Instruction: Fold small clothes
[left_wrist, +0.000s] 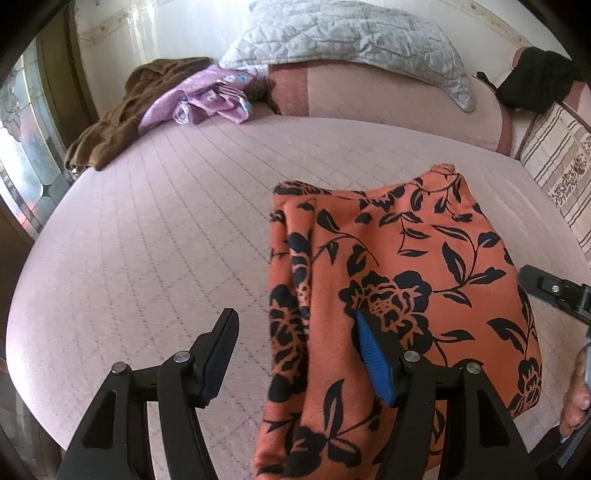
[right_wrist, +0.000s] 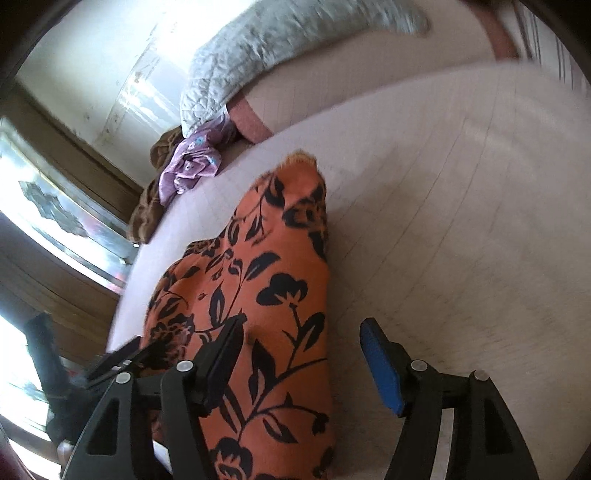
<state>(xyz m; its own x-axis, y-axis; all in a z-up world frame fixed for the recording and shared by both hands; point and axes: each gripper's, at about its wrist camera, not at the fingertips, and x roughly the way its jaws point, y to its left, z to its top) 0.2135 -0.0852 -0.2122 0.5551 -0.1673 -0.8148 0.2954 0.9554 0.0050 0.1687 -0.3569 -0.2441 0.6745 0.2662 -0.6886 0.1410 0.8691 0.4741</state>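
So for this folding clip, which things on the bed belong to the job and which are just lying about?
In the job: orange floral garment, left gripper, right gripper.

Lying about: purple cloth, brown garment, grey quilted pillow, black item, striped cushion.

Bright daylight from a window (left_wrist: 26, 147) at nine o'clock, wall (right_wrist: 147, 70) glare, motion blur in the right view, fisheye-bent dark edges.

Orange floral garment (left_wrist: 406, 258): I see its near end cut off by the lower frame edge.
Bed (right_wrist: 461, 221): its far right side smears into motion blur in my right wrist view.
Hand (left_wrist: 576, 398): I see only its fingertips at the right edge.
Brown garment (right_wrist: 147, 218): largely hidden behind the purple cloth (right_wrist: 192, 166).
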